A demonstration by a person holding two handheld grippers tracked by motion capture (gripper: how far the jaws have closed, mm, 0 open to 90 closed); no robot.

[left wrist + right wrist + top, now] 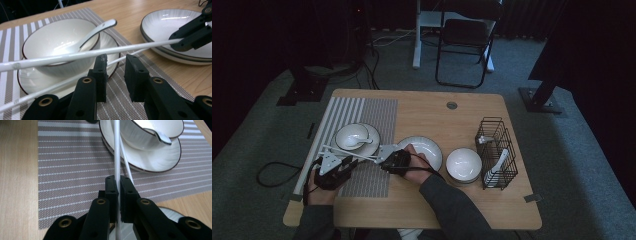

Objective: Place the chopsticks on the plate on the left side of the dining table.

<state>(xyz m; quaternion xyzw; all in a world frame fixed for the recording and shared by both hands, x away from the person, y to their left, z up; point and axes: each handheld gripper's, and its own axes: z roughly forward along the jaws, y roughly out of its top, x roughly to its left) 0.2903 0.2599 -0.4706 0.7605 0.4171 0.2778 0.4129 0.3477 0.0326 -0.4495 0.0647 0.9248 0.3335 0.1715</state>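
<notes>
**Chopsticks carried over the place setting**

The right tool [118, 185] is clamped on the pair of thin white chopsticks [117, 150], which reach across the grey-and-white striped woven placemat [70, 165] just beside the small white dark-rimmed bowl [60, 42] on its saucer, a white ceramic spoon [96, 31] resting inside. The left tool [115, 75] stands parted beneath the sticks, gripping nothing, judged ready to steady or receive them. The grip near one end likely lets the sticks be laid flat on the bench.
</notes>
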